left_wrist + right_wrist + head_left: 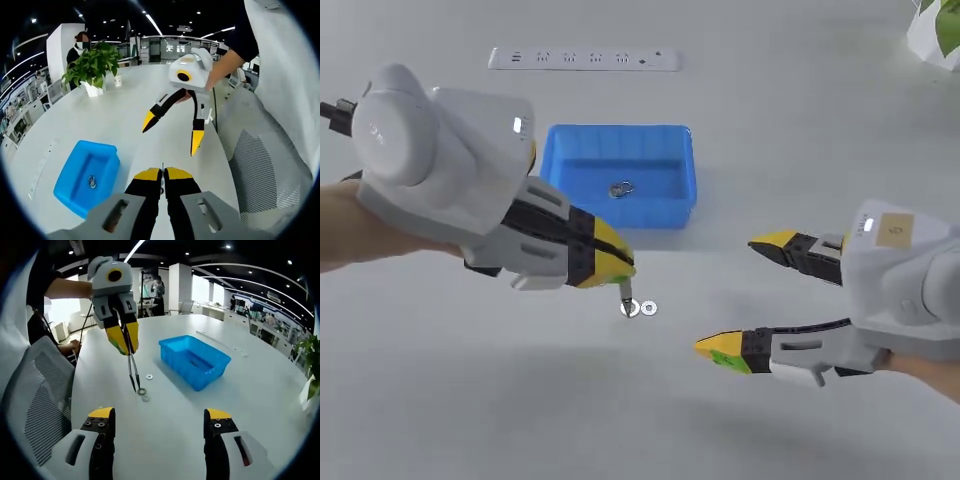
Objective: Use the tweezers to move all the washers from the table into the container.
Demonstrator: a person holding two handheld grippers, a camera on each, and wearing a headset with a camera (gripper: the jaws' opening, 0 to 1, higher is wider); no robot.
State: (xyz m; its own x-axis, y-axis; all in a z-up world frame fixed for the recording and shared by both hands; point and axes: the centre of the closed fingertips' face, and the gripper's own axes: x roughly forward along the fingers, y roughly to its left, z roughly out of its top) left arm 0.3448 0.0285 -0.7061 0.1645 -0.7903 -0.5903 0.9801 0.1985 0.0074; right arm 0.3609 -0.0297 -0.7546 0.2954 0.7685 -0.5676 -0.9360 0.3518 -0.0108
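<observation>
Blue container [618, 131] has its first washers; more wait on the counter [440, 400].
The left hand-held gripper [615, 265] is clamped tight on the tweezers [132, 367], whose tips are right down on the nearest washer [630, 308], flat on the counter just in front of the container. Whether the tips have actually nipped it, I can't tell. A second washer [649, 308] lies just beside it, and the right gripper view picks out a third washer [149, 376] a little further off. Inside the container sits a small cluster of delivered washers [621, 189], too small to count. The right hand-held gripper [740, 295] hangs off to the side, jaws spread wide and holding nothing. My call: partway through, with three pick-ups left.
</observation>
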